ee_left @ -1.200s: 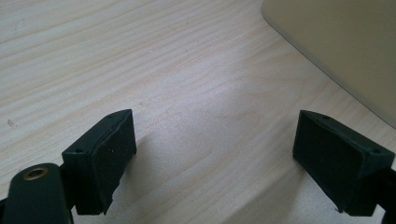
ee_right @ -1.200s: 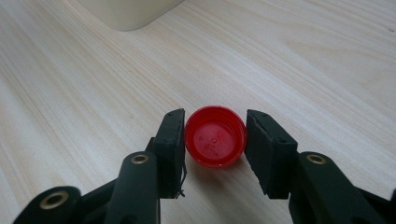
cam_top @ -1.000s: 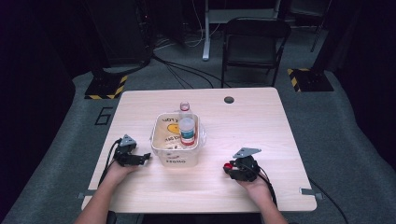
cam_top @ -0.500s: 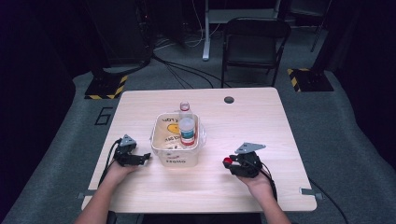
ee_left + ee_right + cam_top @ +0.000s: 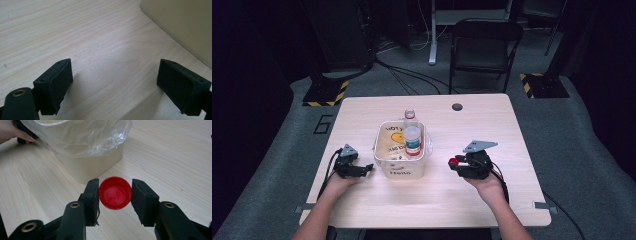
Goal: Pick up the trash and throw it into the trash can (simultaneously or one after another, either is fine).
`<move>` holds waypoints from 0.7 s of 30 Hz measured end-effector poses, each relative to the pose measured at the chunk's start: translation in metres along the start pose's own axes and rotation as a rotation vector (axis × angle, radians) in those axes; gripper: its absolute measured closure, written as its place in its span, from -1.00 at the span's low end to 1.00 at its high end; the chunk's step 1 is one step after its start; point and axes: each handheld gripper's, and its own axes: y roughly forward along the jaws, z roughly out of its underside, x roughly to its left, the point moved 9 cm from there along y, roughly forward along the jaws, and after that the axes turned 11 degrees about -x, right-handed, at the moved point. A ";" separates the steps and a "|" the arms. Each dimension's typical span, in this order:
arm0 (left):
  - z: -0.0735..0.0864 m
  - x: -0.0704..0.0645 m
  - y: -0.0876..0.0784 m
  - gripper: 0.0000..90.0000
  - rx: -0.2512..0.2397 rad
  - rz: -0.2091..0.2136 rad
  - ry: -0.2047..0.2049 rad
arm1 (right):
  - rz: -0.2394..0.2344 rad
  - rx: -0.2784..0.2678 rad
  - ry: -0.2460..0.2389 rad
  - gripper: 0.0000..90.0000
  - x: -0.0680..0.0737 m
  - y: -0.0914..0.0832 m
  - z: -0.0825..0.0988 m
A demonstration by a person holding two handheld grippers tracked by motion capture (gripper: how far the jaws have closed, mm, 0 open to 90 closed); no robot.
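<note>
My right gripper (image 5: 115, 193) is shut on a red bottle cap (image 5: 115, 192), whose hollow side faces the camera. In the high view this gripper (image 5: 453, 163) hangs above the table right of a cream bin (image 5: 382, 150), the cap (image 5: 453, 161) at its tip. A clear labelled bottle (image 5: 412, 140) stands in the bin, which has a plastic liner (image 5: 100, 140). A second small bottle (image 5: 410, 116) stands just behind the bin. My left gripper (image 5: 368, 169) rests on the table left of the bin. Its jaws stand open over bare wood (image 5: 115, 80), with the bin wall (image 5: 180, 22) at the upper right.
The wooden table (image 5: 522, 150) has a round cable hole (image 5: 457, 106) near its far edge. A black chair (image 5: 484, 47) stands beyond the table, with cables on the grey floor. The other hand (image 5: 10, 131) appears at the top left of the right gripper view.
My right gripper has risen off the table with the red cap still in it. The left gripper and the bin have stayed put.
</note>
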 end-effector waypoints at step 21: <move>0.000 0.000 0.000 -0.71 0.000 0.000 0.000 | -0.050 -0.038 -0.083 0.29 0.019 -0.004 -0.055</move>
